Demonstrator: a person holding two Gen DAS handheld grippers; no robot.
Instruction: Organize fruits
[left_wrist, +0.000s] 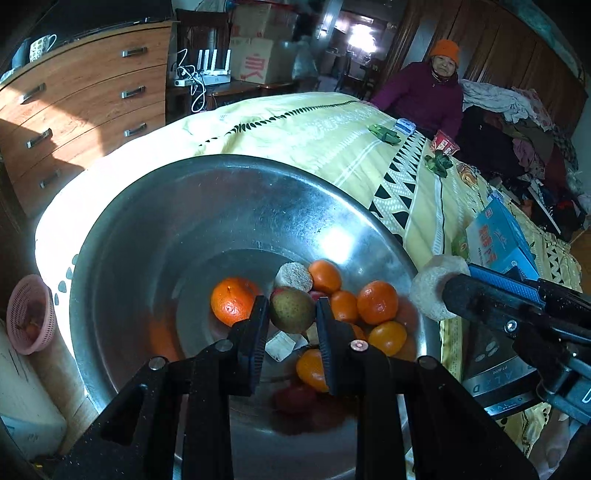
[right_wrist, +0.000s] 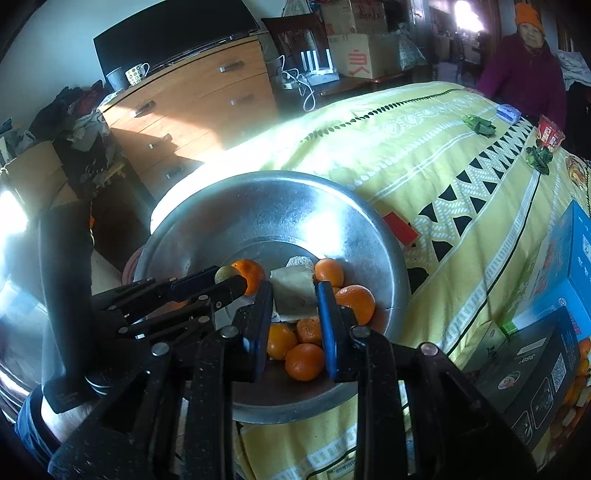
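Fruits (left_wrist: 376, 302) in basin (left_wrist: 192, 206) on table (left_wrist: 314, 125)

Orange tangerines (left_wrist: 376, 302); silver bowl (left_wrist: 177, 206)

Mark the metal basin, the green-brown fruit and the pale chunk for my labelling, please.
metal basin (left_wrist: 155, 221), left wrist view, bare inner wall.
green-brown fruit (left_wrist: 291, 310), left wrist view, its middle, between left tongs.
pale chunk (right_wrist: 293, 295), right wrist view, front face.
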